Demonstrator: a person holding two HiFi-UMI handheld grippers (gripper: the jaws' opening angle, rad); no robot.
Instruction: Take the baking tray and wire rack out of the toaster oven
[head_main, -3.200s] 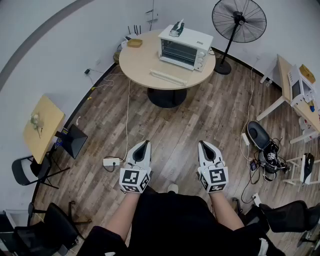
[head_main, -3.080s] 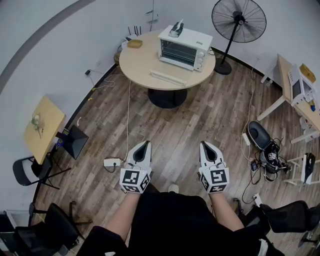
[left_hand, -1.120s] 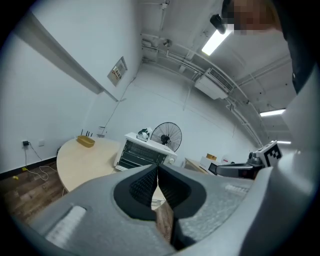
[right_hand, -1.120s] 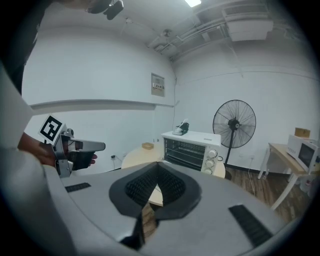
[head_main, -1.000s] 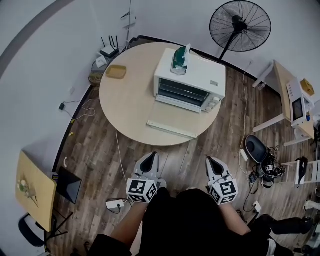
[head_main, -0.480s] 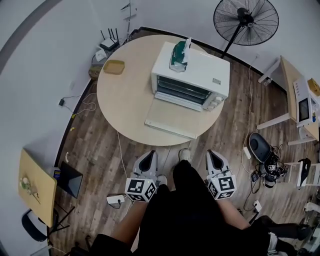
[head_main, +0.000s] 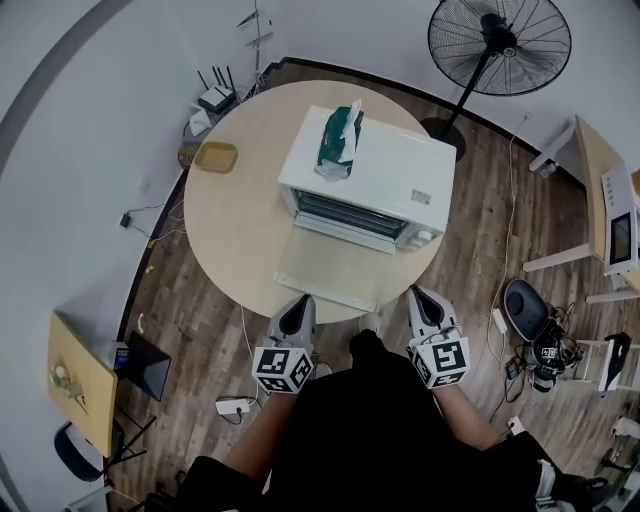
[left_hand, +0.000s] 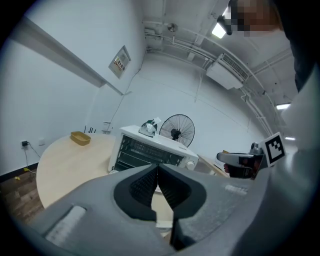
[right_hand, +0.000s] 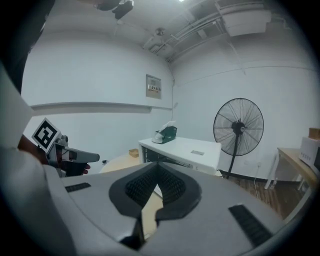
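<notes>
A white toaster oven (head_main: 375, 185) stands on a round wooden table (head_main: 235, 215), its door (head_main: 335, 272) folded down flat toward me. In the left gripper view the oven (left_hand: 150, 150) shows wire shelves in its dark opening; I cannot make out the tray. The oven (right_hand: 185, 150) also shows in the right gripper view. My left gripper (head_main: 298, 301) hovers at the table's near edge, left of the door, shut and empty (left_hand: 158, 167). At the door's right corner my right gripper (head_main: 418, 292) is likewise shut with nothing in it (right_hand: 158, 169).
A green tissue box (head_main: 338, 140) sits on the oven's top. A yellow dish (head_main: 215, 157) lies at the table's far left. A standing fan (head_main: 500, 45) is behind the table, a side table with a microwave (head_main: 620, 230) at right, cables on the wooden floor.
The table and oven have come much closer as the person walked up. Both grippers moved forward from over the floor to the table's near edge, still shut.
</notes>
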